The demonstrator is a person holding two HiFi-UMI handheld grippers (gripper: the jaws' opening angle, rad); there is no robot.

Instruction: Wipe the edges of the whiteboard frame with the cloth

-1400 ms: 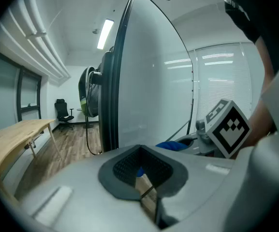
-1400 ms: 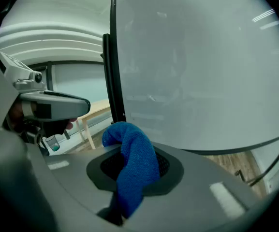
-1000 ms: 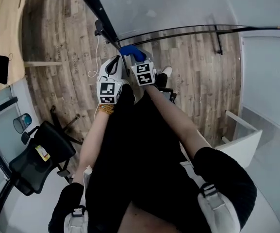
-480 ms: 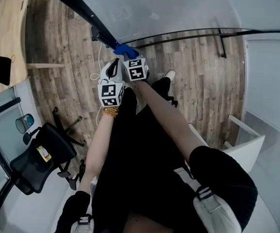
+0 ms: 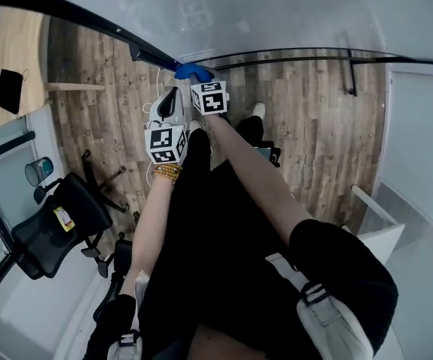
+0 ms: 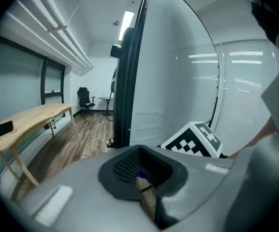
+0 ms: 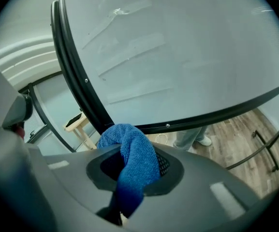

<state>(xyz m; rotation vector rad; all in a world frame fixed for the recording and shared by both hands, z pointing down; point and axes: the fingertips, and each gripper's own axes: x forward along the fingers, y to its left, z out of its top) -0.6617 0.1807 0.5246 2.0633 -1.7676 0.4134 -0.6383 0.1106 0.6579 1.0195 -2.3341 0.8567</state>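
The whiteboard (image 5: 276, 10) fills the top of the head view, and its black frame (image 5: 88, 17) runs down to a lower corner. There my right gripper (image 5: 198, 78) is shut on a blue cloth (image 5: 193, 71) that lies against the frame. In the right gripper view the cloth (image 7: 132, 158) bulges out of the gripper (image 7: 128, 180) just below the frame corner (image 7: 102, 125). My left gripper (image 5: 171, 96) hangs just below and left of it, apart from the board. Its own view shows the gripper (image 6: 141, 175) shut and holding nothing, with the frame's upright edge (image 6: 127, 81) ahead.
A wooden desk (image 5: 13, 51) stands at the far left and a black office chair (image 5: 55, 227) at the lower left. The board's black stand bars (image 5: 351, 70) cross the wood floor (image 5: 314, 126). A white cable (image 5: 154, 100) trails near the corner, and a white box (image 5: 385, 227) sits at the right.
The head view has tilted, so the frame's left edge now lies flatter. The right gripper has kept the cloth at the frame's lower corner, with the left gripper staying beside it.
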